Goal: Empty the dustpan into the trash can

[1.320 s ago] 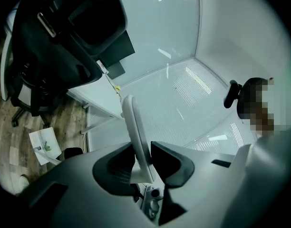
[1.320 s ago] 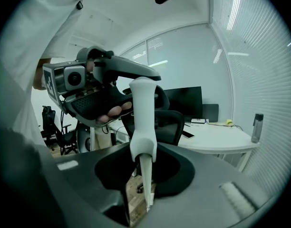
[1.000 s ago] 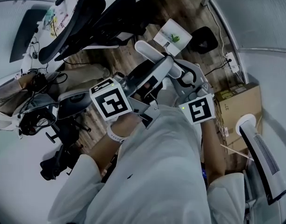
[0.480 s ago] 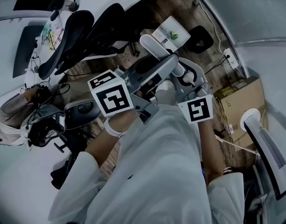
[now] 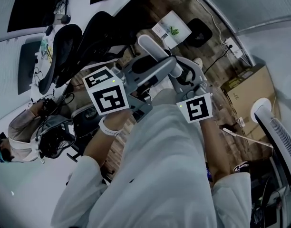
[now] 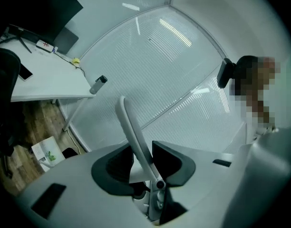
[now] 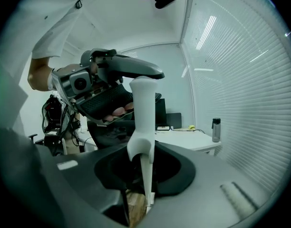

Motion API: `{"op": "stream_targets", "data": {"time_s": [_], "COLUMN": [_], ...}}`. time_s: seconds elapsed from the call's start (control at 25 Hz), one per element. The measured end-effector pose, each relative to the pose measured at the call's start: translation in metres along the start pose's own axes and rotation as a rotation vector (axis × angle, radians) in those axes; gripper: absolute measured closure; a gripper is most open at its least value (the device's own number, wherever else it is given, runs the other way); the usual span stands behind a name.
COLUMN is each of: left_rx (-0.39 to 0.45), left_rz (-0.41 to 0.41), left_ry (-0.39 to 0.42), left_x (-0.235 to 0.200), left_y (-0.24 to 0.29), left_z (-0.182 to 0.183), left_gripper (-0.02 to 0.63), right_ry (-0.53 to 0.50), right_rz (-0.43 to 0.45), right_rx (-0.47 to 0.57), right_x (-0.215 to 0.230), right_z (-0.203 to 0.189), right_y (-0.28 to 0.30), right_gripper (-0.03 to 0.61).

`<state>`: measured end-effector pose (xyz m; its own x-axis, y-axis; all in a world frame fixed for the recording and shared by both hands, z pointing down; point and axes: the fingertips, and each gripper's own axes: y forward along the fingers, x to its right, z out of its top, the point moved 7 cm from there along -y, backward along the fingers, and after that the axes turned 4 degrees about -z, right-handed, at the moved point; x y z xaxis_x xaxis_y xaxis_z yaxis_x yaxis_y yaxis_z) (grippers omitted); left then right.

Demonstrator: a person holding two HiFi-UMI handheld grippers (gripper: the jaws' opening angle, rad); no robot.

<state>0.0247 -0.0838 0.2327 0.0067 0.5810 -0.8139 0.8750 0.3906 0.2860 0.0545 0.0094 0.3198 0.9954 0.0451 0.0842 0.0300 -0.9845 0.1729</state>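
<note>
The left gripper (image 6: 143,163) is clamping a slim white handle (image 6: 132,127), with both dark pads pressing on its sides. The handle is rising up and slightly left out of the jaws, toward the wall of blinds. The right gripper (image 7: 145,170) is gripping a thick white handle (image 7: 144,113) by the thin flat stem it narrows into, and that stem is running down between the jaws. Whatever pan or brush end these handles carry is sitting out of sight below the jaws. In the head view both grippers are being held out in front of the person's white-sleeved torso, above a wood floor (image 5: 136,8) and close to the black office chairs (image 5: 95,30). Farther off on that floor, what looks like a dark round bin (image 5: 200,32) is standing just beside a white box with a green print (image 5: 171,29) — well apart from both grippers.
</note>
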Motion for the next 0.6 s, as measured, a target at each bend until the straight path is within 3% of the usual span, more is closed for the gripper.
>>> {"op": "stream_targets", "data": {"time_s": [0.16,0.6], "left_rx": [-0.039,-0.065], "left_rz": [-0.013,-0.055], "left_ry": [-0.013,-0.074], "left_x": [-0.002,-0.003], "left_y": [0.008,0.021], "left_z": [-0.001,0.002], "left_gripper": [0.489,0.491], "right_ry": [-0.007,-0.098], "right_rz": [0.014,0.205], "right_rx": [0.003,-0.008], "right_x": [0.004,0.018], "right_z": [-0.004,-0.011], "right_y": [-0.004,-0.008], "right_gripper": [0.469,0.419]}}
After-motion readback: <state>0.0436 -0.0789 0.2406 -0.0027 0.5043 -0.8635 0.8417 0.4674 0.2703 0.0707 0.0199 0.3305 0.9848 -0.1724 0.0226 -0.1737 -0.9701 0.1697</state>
